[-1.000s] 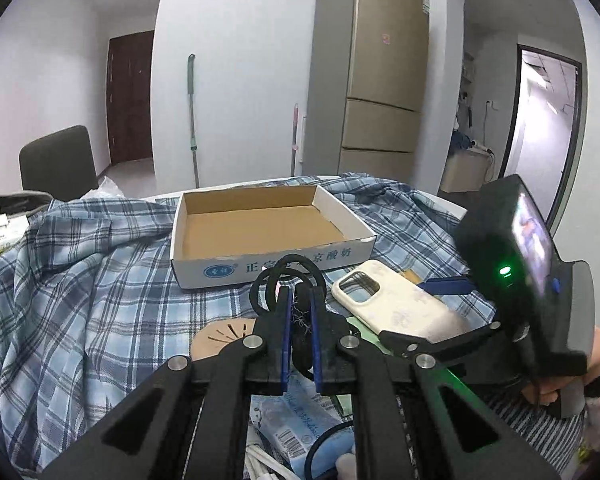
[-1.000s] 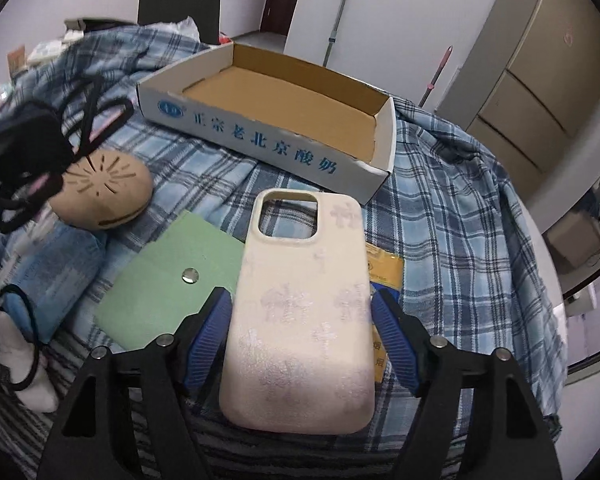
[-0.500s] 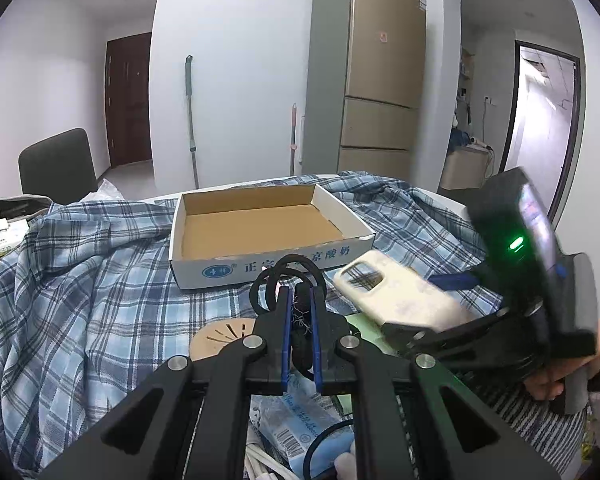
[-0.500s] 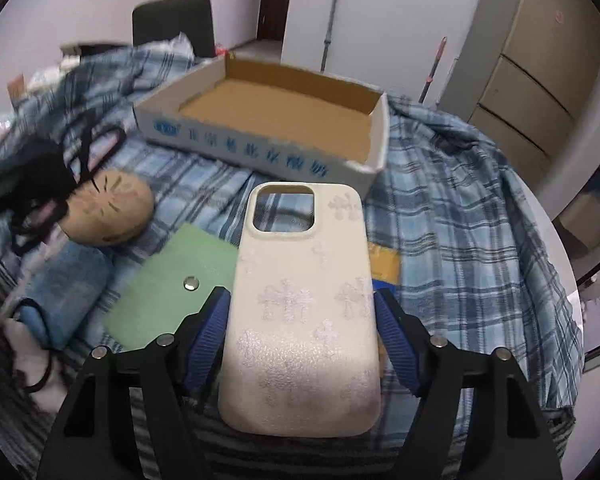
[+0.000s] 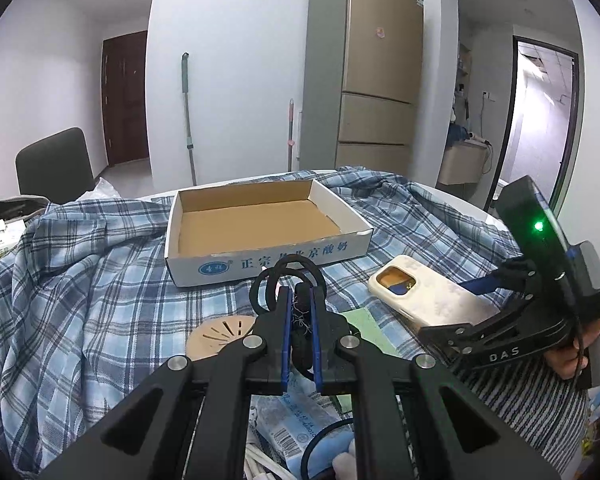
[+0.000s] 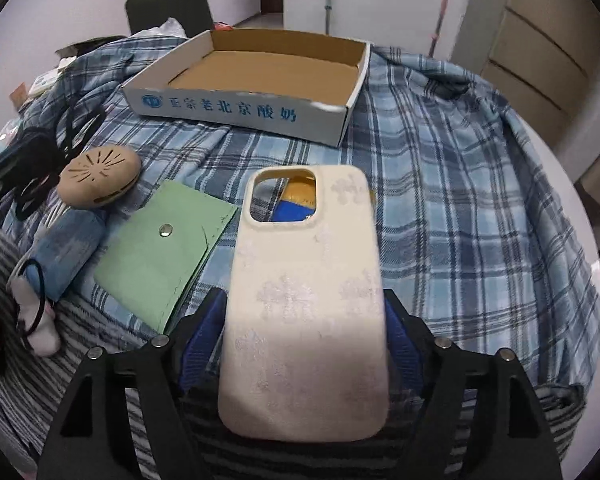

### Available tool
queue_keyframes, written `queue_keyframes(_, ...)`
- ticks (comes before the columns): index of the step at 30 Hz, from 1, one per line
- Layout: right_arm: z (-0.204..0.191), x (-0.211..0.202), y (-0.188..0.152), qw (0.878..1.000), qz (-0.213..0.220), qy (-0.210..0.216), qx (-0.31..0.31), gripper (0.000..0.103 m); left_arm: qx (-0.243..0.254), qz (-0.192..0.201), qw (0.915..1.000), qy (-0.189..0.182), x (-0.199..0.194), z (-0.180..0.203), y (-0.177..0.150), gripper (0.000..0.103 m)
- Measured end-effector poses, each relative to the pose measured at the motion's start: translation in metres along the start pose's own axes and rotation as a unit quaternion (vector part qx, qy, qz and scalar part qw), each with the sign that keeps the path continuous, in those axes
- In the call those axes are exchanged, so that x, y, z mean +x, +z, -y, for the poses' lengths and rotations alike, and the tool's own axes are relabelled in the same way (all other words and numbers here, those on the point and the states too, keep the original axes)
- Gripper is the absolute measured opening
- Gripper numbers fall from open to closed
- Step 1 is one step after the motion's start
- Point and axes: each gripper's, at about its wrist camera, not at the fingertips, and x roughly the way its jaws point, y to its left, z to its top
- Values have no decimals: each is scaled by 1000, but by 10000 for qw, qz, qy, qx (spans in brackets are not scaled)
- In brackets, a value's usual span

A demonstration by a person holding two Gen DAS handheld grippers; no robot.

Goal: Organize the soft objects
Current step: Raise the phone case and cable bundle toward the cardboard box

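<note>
Phone case (image 6: 304, 300), cream and soft, sits between the right gripper (image 6: 302, 344) pads, long axis running straight away from the claw toward the cardboard box (image 6: 252, 108) at the table's far edge. Right jaws have just been opening; the case is between them and the pads seem barely on it, so it looks like a loosening hold, not a firm pinch. Box lies dead ahead, so the coming move is likely a forward carry. Left gripper (image 5: 300, 316) is pressed together on black hair ties (image 5: 288, 280), also short of the box's near wall.
</note>
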Motion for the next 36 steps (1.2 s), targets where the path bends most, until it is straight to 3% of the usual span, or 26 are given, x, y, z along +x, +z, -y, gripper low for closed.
queue_keyframes(4,1,9,3,9997,-183,-101,127,77,-7,-17,10000,-8,1,-1,0,9)
queue_keyframes(10,-7,0,-1,9987,190,-471,-65,72,-12,-23,10000,-20,1,0,0,9)
queue_keyframes(17,-3,-45,-13,9881,1507,-321,-26,72,-41,31,10000,-9,-1,-1,1,9)
queue_keyframes(26,-3,-75,-26,9697,2420,-313,78,72,53,297,9994,169,-15,2,3,9)
queue_keyframes(30,-3,-91,-26,9566,2895,-295,163,72,231,721,9962,435,-33,13,12,9)
queue_keyframes(32,-7,-94,-22,9517,3059,-220,107,72,230,953,9944,393,-43,16,19,9)
queue_keyframes(36,-23,-88,-10,9484,3155,-211,-255,72,468,1560,9851,554,-54,22,29,9)
